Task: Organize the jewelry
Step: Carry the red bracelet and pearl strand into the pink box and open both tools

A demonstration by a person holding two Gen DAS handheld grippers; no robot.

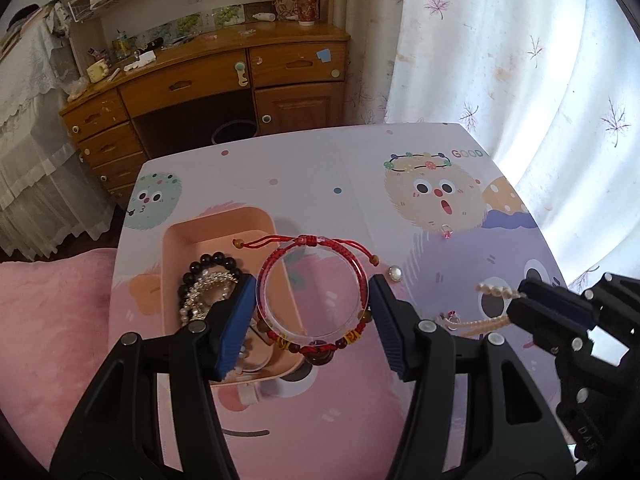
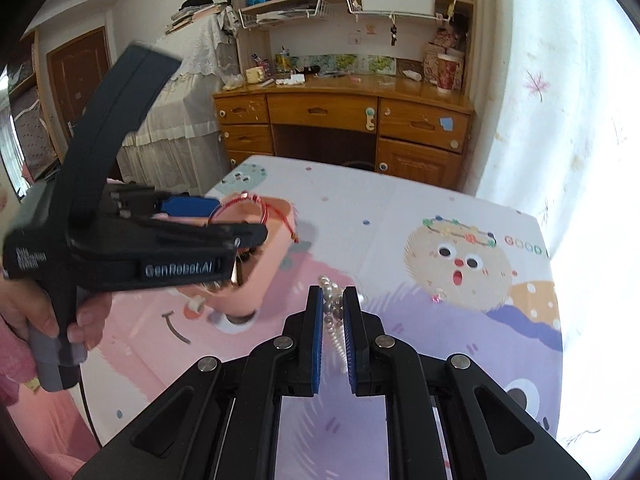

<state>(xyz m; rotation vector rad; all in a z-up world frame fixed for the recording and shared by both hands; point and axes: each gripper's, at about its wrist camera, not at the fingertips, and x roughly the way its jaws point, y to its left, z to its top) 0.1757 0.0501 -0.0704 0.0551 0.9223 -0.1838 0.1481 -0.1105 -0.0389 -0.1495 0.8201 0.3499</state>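
Note:
My left gripper (image 1: 312,294) is shut on a clear bangle wrapped with a red cord bracelet (image 1: 311,292), held above the right edge of the pink tray (image 1: 180,236). The tray holds a black bead bracelet (image 1: 212,262) and a sparkly silver chain (image 1: 208,286). In the right wrist view my right gripper (image 2: 333,296) is shut on a pearl strand (image 2: 333,304) above the table. The left gripper (image 2: 240,236) with the red bracelet (image 2: 240,208) shows over the pink tray (image 2: 276,256) there. The right gripper (image 1: 520,300) and pearl strand (image 1: 494,291) show at the right of the left wrist view.
A pearl stud (image 1: 395,273) and a small pink-stone ring (image 1: 446,232) lie on the cartoon-print table (image 1: 320,168). Another small ring (image 1: 452,318) lies near the pearls. A pink cushion (image 1: 52,320) is at the left. A wooden desk (image 1: 224,80) stands behind; a curtain (image 1: 500,40) hangs right.

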